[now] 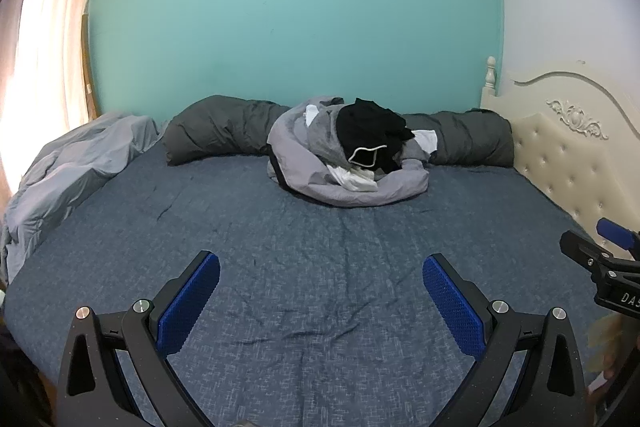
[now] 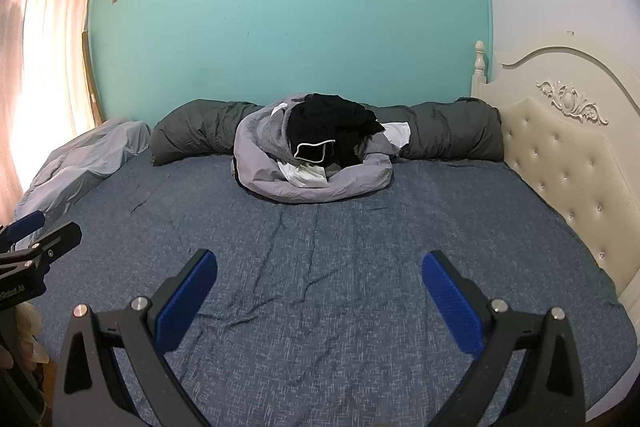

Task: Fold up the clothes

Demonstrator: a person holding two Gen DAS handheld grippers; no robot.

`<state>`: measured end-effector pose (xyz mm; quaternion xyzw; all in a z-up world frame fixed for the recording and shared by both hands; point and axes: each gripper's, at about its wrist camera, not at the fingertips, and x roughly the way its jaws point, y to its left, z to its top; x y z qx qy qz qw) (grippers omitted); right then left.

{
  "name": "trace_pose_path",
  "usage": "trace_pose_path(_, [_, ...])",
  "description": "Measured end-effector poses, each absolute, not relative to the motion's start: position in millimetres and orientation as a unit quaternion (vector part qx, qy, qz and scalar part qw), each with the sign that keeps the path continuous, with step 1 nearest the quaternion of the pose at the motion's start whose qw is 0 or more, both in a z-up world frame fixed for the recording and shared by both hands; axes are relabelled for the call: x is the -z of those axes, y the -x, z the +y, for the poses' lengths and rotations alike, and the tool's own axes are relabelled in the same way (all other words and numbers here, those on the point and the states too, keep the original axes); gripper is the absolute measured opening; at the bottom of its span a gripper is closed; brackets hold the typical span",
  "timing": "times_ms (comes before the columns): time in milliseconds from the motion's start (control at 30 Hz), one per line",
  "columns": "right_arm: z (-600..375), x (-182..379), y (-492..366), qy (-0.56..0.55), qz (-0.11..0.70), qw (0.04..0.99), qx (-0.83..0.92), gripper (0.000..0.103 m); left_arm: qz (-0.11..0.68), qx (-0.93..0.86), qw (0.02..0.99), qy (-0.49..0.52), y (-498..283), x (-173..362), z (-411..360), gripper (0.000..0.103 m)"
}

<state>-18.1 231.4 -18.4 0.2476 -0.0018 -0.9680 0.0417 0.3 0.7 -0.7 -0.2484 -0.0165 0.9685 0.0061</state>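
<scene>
Clothes pile (image 1: 352,151): a heap of grey, black and white garments at the far side of the bed, against the dark rolled bedding, untouched.
Left gripper (image 1: 320,285): fingers spread wide, nothing between the blue pads (image 1: 188,307); it hovers over the bare near part of the blue sheet (image 1: 280,227).
Right gripper (image 2: 320,283): fingers also wide apart and empty, over the same near stretch of sheet; its side shows at the right edge of the left view.
Key relation: the pile lies straight ahead and well apart from both grippers; it sits slightly right of centre in the left view and about centred in the right view, so the right gripper looks marginally better lined up.
Pile axis: wider than deep, running left-right along the bedding.
Topmost piece: black garment (image 2: 332,127) with white-edged trim.
Surroundings: rolled dark bedding (image 1: 224,127), cream headboard (image 2: 560,147) to the right, crumpled light duvet (image 1: 72,167) to the left.
Step, as judged: reach forward to pull one garment out.
</scene>
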Motion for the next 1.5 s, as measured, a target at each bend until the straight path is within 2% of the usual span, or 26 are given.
trace_pose_path(1500, [237,22,18,-0.247,-0.011,0.048,0.968,0.103,-0.023,-0.967,0.016,0.254,2,-4,-4,0.103])
